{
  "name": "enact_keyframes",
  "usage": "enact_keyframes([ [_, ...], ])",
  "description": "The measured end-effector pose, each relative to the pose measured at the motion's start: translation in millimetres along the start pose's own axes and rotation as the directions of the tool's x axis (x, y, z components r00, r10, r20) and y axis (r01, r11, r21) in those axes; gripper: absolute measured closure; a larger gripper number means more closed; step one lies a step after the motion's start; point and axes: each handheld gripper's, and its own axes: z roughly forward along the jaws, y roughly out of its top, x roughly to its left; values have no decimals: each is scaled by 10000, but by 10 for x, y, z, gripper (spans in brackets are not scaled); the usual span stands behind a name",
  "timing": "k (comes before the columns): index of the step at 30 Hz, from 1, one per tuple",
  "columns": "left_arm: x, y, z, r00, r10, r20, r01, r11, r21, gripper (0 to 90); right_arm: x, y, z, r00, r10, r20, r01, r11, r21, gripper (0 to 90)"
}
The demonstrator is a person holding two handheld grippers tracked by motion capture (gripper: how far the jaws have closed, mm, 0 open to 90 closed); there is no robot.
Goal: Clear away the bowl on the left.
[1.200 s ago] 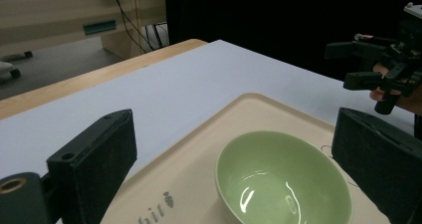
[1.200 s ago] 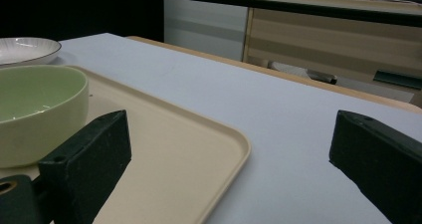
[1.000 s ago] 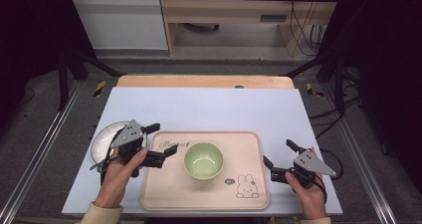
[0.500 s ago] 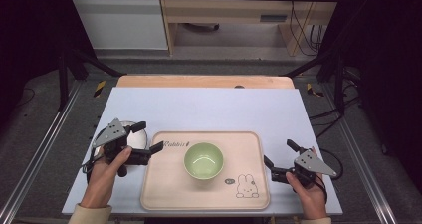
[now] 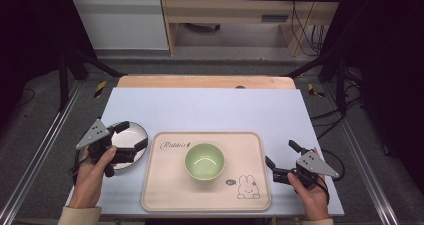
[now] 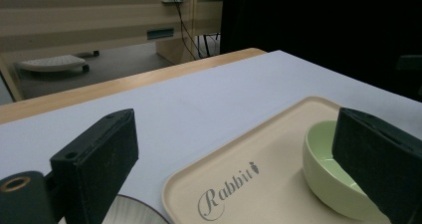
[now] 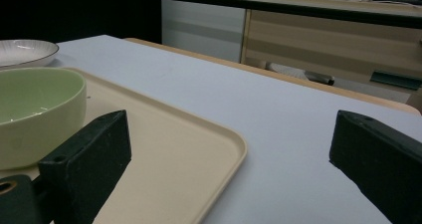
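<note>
- High view has the white plate (image 5: 131,141) on the tabletop (image 5: 210,107), just off the left edge of the beige tray (image 5: 165,190), on the near-left side.
- Left hand-held gripper (image 5: 134,136) hangs right over the plate, jaws spread apart with nothing in them, pointing right toward the tray.
- Plate's round, so no long axis to fuss over.
- Green bowl (image 5: 204,160) sits mid-tray.
- Right hand-held gripper (image 5: 280,157) is well apart from the plate, also gaping and empty, so I'd say the left hand is the obvious one for it.

Even overhead light, dark surroundings, blurred jaws
</note>
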Motion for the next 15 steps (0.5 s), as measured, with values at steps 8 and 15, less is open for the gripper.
enact_keyframes([
  [8, 94, -50, -104, 9993, -15, -371, 8, 9998, -200, 42, -4, -1, -1, 10000, 0, 47, 0, 10000, -40, 31],
  [15, 164, -148, -174, 9975, -56, -707, 42, 9998, -205, 44, -8, 0, -7, 10000, 5, 68, -5, 10000, -13, 31],
])
